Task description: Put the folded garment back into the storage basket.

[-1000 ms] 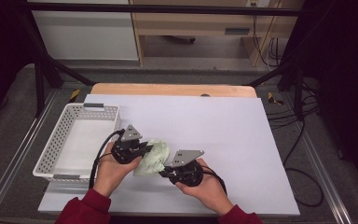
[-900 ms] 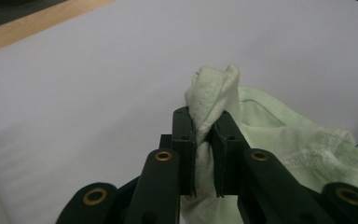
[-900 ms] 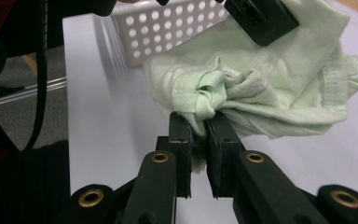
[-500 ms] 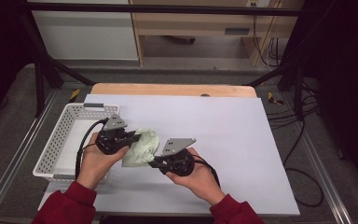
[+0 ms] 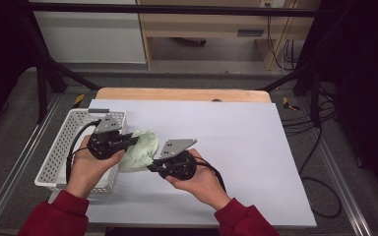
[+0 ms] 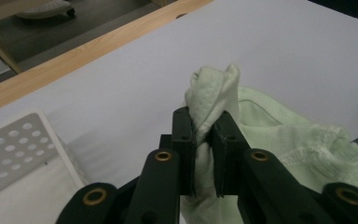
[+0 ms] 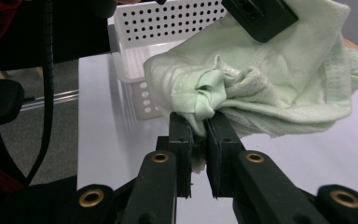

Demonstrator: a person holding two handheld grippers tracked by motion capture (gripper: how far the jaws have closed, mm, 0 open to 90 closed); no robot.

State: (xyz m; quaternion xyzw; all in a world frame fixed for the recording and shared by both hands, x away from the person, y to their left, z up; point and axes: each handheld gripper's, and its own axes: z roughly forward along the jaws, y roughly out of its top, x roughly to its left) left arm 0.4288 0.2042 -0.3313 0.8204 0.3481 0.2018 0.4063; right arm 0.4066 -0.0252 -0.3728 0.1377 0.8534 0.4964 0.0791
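A pale green cloth (image 5: 140,151) hangs bunched between my two grippers, lifted off the white table sheet (image 5: 226,147). My left gripper (image 5: 134,140) is shut on one fold of it, and its own view has the cloth (image 6: 214,107) pinched between the jaws (image 6: 205,135). My right gripper (image 5: 152,167) is shut on another fold from the lower right. The right gripper view has the cloth (image 7: 261,79) bulging above the closed jaws (image 7: 200,128), with the left gripper's body (image 7: 261,16) above it. The cloth sits beside the basket's right wall.
A white perforated basket (image 5: 61,147) stands at the table's left edge, with its wall (image 7: 168,18) close behind the cloth. A wooden strip (image 5: 182,94) runs along the table's far edge. Black frame bars and cables flank the table on the right.
Both grippers have risen and moved left toward the basket, carrying the green cloth with them. The cloth now hangs clear of the sheet, next to the basket's right wall.
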